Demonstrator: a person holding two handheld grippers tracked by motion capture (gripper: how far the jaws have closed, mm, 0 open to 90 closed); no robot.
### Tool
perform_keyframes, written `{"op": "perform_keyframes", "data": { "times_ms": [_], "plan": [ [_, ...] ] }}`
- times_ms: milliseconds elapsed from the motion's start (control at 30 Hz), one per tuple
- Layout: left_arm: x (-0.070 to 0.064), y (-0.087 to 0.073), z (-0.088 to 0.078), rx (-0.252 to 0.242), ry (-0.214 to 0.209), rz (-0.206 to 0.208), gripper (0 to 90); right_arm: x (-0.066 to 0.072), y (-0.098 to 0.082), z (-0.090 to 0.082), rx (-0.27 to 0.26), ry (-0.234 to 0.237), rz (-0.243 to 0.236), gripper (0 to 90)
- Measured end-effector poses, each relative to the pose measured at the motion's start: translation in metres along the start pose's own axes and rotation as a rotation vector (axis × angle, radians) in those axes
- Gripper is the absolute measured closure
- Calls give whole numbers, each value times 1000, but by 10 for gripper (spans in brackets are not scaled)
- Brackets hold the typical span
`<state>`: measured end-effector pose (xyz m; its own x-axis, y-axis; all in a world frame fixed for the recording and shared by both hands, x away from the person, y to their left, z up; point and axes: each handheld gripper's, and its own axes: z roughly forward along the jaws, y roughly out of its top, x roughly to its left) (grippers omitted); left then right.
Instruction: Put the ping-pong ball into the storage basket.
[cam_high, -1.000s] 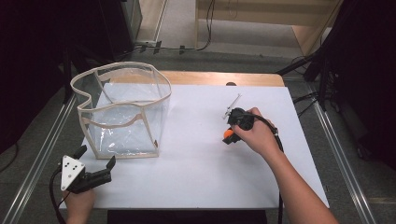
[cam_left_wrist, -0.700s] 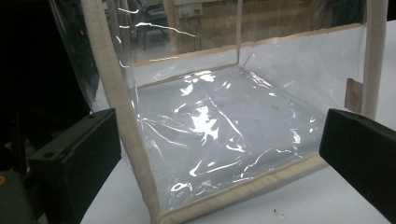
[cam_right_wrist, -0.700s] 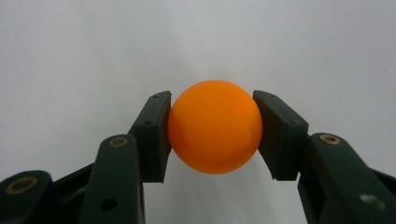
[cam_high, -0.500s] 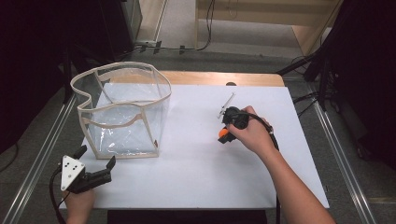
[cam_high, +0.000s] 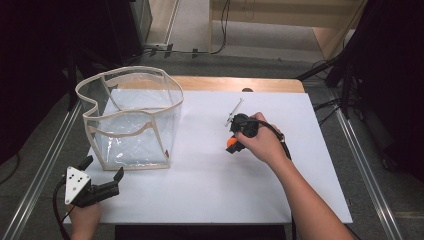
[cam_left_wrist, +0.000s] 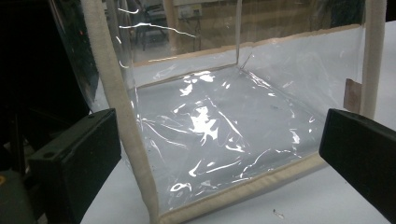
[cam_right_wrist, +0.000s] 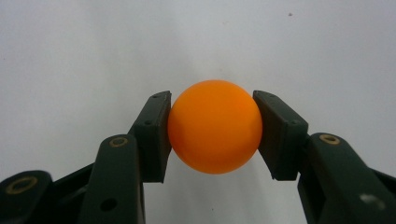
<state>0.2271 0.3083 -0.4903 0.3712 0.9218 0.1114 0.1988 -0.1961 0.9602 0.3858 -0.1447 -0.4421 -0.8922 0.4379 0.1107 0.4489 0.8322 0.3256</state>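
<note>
My right gripper is shut on an orange ball, held just over the white table top near its middle. In the right gripper view the orange ball sits squarely between the two black pads, which press on both its sides. A clear plastic bag with cream fabric trim stands open at the table's left. My left gripper rests at the front left corner, jaws wide apart, pointing at the clear bag with nothing between them.
A thin metal rod sticks up beside the right hand. A wooden strip runs along the table's far edge. Metal rails flank the table on both sides. Dark equipment stands at the back left and right.
My right gripper has carried the orange ball a little to the left, toward the bag. The left gripper has stayed where it was.
</note>
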Motion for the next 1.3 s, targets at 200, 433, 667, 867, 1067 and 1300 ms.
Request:
{"op": "perform_keyframes", "data": {
  "times_ms": [200,433,667,867,1067,1300],
  "plan": [
    [0,0,0,0,1,0,0,2,8,-1,-12,3,-19,474],
    [0,0,0,0,0,-1,0,4,13,-4,-13,7,-31,475],
    [0,0,0,1,1,-1,0,5,17,-5,-21,19,-28,475],
    [0,0,1,2,1,1,0,6,22,-4,-32,31,-39,476],
    [0,0,0,-1,-2,-3,0,8,31,-7,-39,44,-41,477],
    [1,0,0,-2,-4,-8,0,13,43,-14,-53,43,-66,477]
  ]
}}
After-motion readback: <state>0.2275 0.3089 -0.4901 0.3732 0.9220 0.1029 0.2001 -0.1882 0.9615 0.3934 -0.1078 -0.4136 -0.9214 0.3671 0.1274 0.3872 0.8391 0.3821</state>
